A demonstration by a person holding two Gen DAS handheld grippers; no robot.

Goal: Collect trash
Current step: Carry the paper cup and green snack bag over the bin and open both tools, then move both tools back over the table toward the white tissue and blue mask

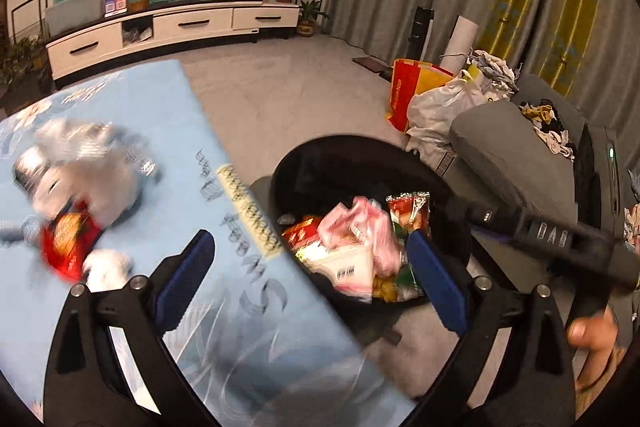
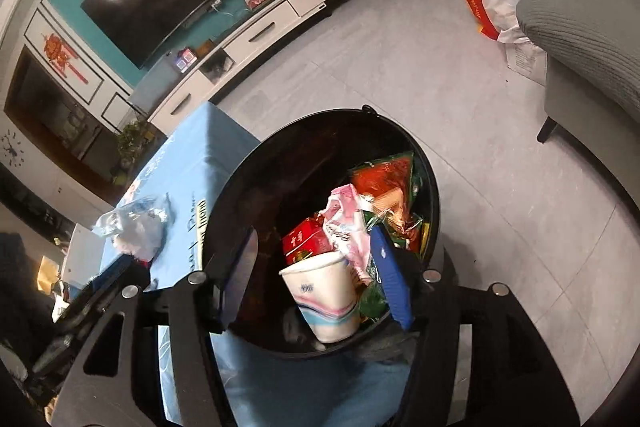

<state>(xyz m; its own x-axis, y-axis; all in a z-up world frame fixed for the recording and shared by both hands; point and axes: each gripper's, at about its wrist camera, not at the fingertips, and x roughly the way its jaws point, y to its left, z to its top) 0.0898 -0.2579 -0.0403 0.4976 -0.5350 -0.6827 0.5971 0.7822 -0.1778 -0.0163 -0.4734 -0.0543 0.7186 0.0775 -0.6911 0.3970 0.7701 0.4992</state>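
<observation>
My right gripper [image 2: 316, 275] hangs over the black bin [image 2: 434, 187], its fingers spread wide with nothing pressed between them; the paper cup [image 2: 324, 297] sits tilted just below and between them, and I judge it loose in the bin and not held, since neither pad touches it; around the cup lie a red carton [image 2: 306, 241], a crumpled pink wrapper [image 2: 346, 215] and a red-and-green snack bag [image 2: 386, 179], so much of the collecting looks done.

My left gripper [image 1: 308, 279] is likewise spread and empty, straddling the edge of the blue-clothed table [image 1: 168, 115] with one finger over the cloth and the other over the bin's mouth [image 1: 344, 143].

What is left, as far as I can see, lies further out on the table: a blurred heap of clear plastic wrapping [image 1: 86, 163] with a red packet [image 1: 68, 247] and a white wad [image 1: 108, 267] beside it; that heap is ahead and to the left of my left fingers, near but apart from them; from the right wrist view the same plastic [image 2: 136, 227] is on the cloth well left of the bin.

Beyond are the floor, a grey armchair [image 2: 580, 27] and the television cabinet [image 1: 172, 27].
</observation>
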